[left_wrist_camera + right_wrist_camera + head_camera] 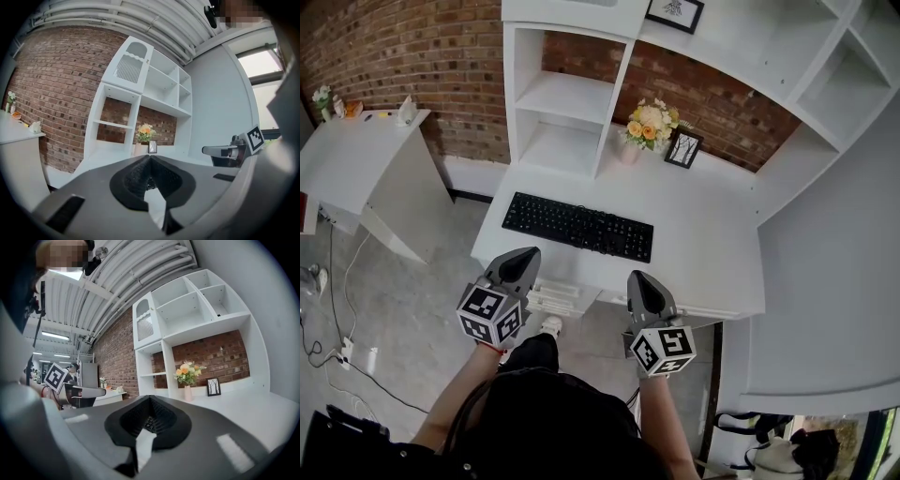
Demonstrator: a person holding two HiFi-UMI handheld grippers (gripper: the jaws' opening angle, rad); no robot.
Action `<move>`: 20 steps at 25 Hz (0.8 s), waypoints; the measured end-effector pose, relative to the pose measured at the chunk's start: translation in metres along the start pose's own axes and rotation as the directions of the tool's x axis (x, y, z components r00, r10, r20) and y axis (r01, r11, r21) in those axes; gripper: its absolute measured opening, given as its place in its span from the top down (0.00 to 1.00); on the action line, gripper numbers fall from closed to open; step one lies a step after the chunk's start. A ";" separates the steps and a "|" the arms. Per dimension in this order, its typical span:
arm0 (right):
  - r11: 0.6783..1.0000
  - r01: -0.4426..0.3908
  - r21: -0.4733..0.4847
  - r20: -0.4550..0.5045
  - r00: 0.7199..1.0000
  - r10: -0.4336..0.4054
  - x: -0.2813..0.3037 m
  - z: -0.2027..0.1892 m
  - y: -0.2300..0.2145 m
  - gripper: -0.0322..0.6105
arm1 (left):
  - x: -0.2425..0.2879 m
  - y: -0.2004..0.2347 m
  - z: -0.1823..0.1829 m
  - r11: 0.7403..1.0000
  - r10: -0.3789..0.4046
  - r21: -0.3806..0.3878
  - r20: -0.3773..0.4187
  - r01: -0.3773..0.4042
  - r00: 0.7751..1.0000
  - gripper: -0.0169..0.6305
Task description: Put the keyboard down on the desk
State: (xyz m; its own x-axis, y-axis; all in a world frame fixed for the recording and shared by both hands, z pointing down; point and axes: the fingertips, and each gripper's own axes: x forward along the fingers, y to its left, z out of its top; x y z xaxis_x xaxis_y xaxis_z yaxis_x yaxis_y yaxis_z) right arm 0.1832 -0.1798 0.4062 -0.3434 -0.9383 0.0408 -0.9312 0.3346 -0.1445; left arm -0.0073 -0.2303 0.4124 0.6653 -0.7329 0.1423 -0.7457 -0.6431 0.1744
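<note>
The black keyboard lies flat on the white desk, near its front edge and toward the left. Neither gripper touches it. My left gripper hovers just in front of the desk edge, below the keyboard's left end, jaws shut and empty. Level with the keyboard's right end, my right gripper is also shut with nothing in it. The left gripper view shows its own closed jaws and the right gripper off to the side. From the right gripper view I see closed jaws and the left gripper.
A vase of flowers and a small framed picture stand at the back of the desk, under white shelves. A second white desk is at the left. Cables lie on the floor. A white wall panel closes the right side.
</note>
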 end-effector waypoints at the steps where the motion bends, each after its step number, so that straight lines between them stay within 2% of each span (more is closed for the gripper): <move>1: 1.000 -0.002 -0.002 0.002 1.000 0.002 -0.001 0.000 0.001 0.95 | -0.002 -0.001 0.000 1.000 0.002 0.001 0.001 -0.002 1.000 0.98; 11: 1.000 -0.019 -0.022 0.005 1.000 0.019 -0.015 0.002 0.013 0.95 | -0.021 -0.005 -0.003 1.000 0.028 -0.003 0.004 -0.028 1.000 0.98; 20: 1.000 -0.007 0.018 -0.003 1.000 0.007 -0.021 -0.008 0.012 0.95 | -0.031 -0.006 -0.009 0.999 0.046 -0.006 -0.015 -0.046 0.999 0.98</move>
State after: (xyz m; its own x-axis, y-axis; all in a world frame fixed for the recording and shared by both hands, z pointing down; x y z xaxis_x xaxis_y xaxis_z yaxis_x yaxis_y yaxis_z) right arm 0.1780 -0.1557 0.4112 -0.3500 -0.9358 0.0430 -0.9266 0.3391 -0.1625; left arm -0.0236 -0.2019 0.4160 0.6310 -0.7582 0.1644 -0.7752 -0.6075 0.1733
